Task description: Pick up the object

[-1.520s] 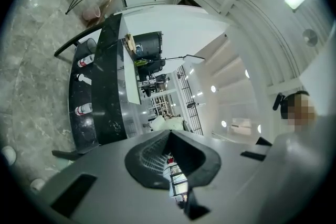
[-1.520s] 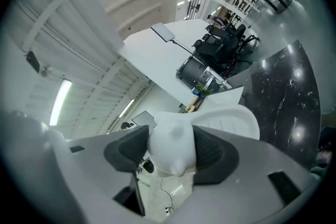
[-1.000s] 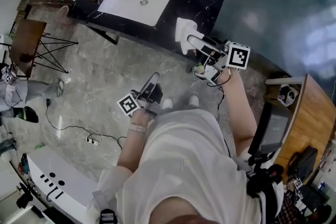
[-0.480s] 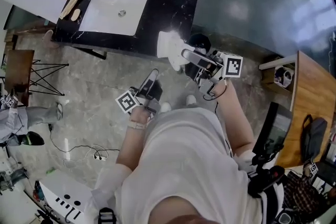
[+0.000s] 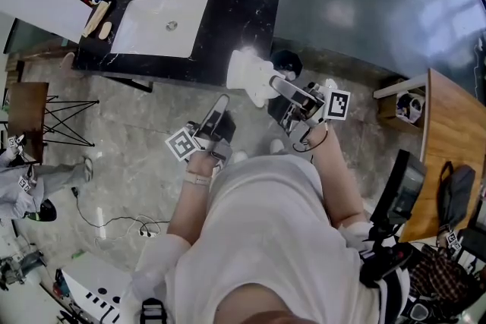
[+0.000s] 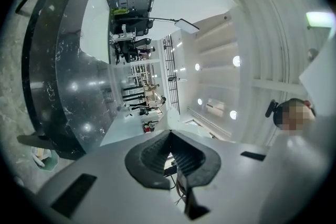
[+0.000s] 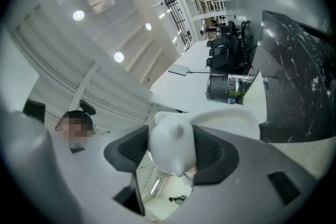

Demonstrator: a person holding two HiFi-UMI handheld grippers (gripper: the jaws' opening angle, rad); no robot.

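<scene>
The white object [image 7: 169,150] is gripped by the right gripper [image 5: 273,83]. In the right gripper view the jaws are seen closed onto it from both sides, with the dark pads [image 7: 214,150] pressed against its smooth, rounded body. Two small ear-like bumps are visible on its top, and it is seen against a bright ceiling. From the head view the object is at the near edge of the black marbled surface [image 5: 239,7]. Whether it is touching that surface cannot be told from there. A white sink [image 5: 159,26] is set into the surface, well apart from the object.

The left gripper [image 5: 220,111] is held lower in the head view, over the grey floor [image 5: 129,133], with its marker cube [image 5: 182,144] turned upward. In the left gripper view its jaws are drawn almost together. Only a narrow slit is left between the ribbed pads [image 6: 152,157], and nothing is held there.
</scene>
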